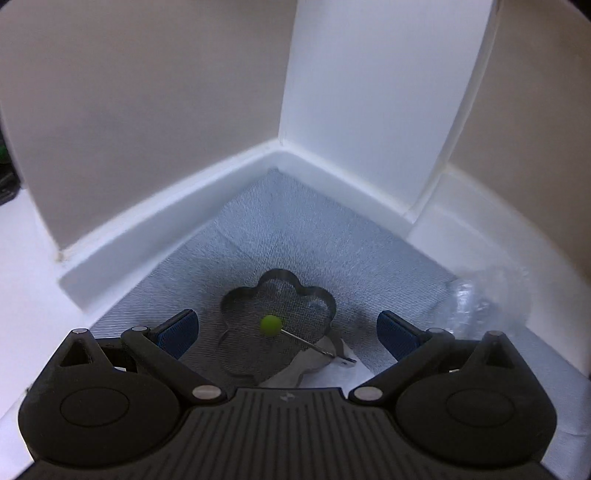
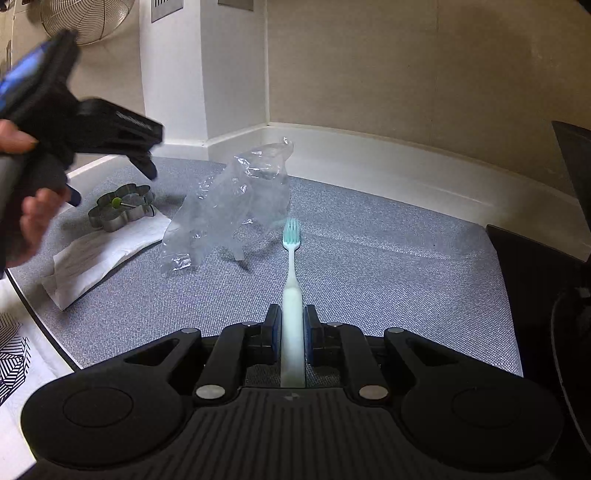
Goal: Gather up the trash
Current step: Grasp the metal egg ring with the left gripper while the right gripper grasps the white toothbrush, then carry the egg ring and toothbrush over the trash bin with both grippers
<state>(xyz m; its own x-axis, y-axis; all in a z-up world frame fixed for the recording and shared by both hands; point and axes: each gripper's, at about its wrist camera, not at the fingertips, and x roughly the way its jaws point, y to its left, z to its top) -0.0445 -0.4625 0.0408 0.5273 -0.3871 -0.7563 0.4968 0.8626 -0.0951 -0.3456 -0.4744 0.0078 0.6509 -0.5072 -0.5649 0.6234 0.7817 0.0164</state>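
Note:
In the right wrist view my right gripper [image 2: 293,322] is shut on the white handle of a toothbrush [image 2: 291,280]. Its teal bristles point away over the grey mat [image 2: 388,258]. A crumpled clear plastic bag [image 2: 236,206] stands just beyond, left of the brush head. Further left a white napkin [image 2: 99,254] lies under a flower-shaped metal ring [image 2: 122,206] with a green knob. My left gripper [image 1: 287,318] is open and hovers above that ring [image 1: 314,295], nothing between its fingers. The napkin [image 1: 325,374] shows beneath the ring. The bag [image 1: 487,295] is at the right.
White skirting [image 2: 369,147] and walls close the mat's far sides, meeting in a corner [image 1: 277,147]. A dark object [image 2: 535,295] stands at the right edge. Patterned paper [image 2: 14,350] lies off the mat at the left. A fan [image 2: 85,18] is behind, and a hand [image 2: 33,221] holds the left gripper [image 2: 110,182].

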